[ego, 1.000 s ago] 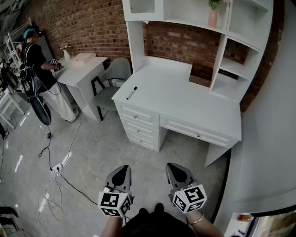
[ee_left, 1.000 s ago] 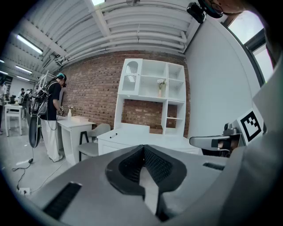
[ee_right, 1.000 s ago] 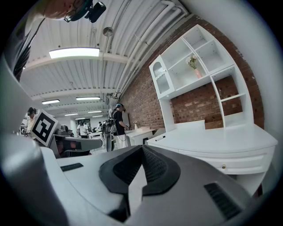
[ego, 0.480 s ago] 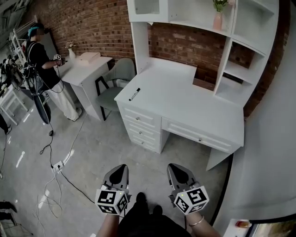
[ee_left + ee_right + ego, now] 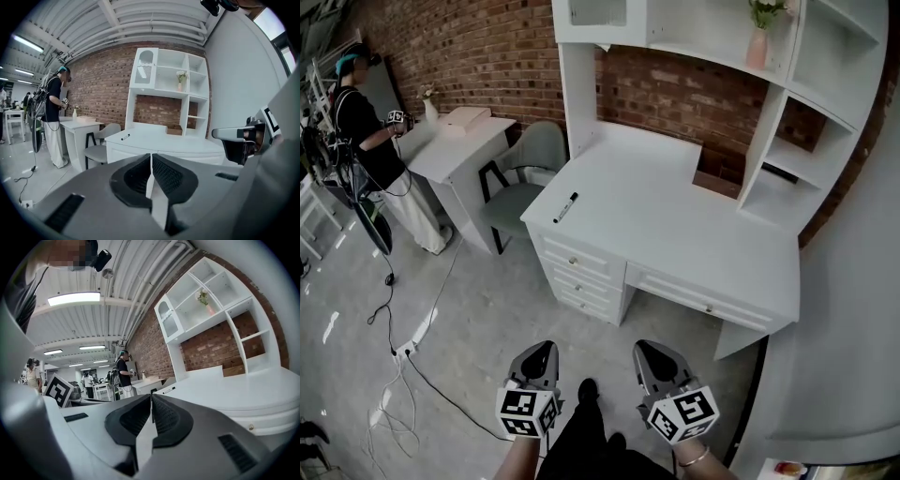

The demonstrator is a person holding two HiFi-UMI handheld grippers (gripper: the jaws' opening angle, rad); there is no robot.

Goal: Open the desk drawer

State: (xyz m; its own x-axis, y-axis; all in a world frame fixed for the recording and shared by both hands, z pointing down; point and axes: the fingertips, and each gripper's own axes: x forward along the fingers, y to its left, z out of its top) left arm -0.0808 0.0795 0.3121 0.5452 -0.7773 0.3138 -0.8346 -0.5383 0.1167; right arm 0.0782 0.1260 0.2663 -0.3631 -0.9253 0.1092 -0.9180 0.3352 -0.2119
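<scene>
drawer lies well ahead, its length crosswise; right hand-held gripper is nearer than left hand-held gripper; both have jaws together, holding nothing.

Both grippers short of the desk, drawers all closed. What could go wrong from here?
The left gripper and right gripper are both shut; unopened, they would likely just bump a drawer front.
The drawer knob is small, so a grip may slip.
The marker lies loose on the desk; a jolt might roll it.
</scene>
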